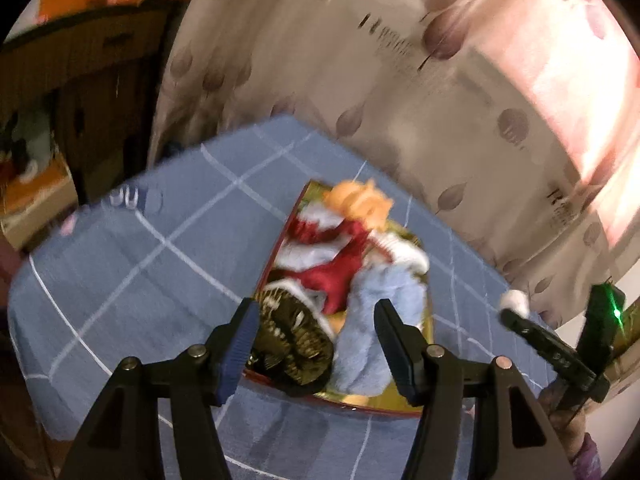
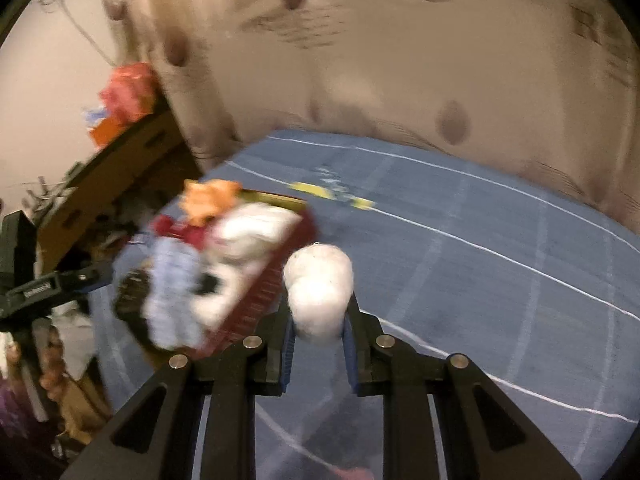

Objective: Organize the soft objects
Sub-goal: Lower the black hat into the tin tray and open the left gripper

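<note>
- Fluffy white soft ball (image 2: 318, 294) sits pinched in your right hand-held gripper (image 2: 319, 332), just beside the red-walled box (image 2: 260, 300) on the blue checked bed (image 2: 480, 260).
- Carry it over the box (already heaped with plush), then release.
- Left hand-held gripper (image 1: 316, 344) gapes empty above the pale blue plush (image 1: 376, 320).

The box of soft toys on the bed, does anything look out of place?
The box is heaped above its rim; the pale blue plush droops over its edge. One white fluffy toy is outside it, clamped in the right gripper.
</note>
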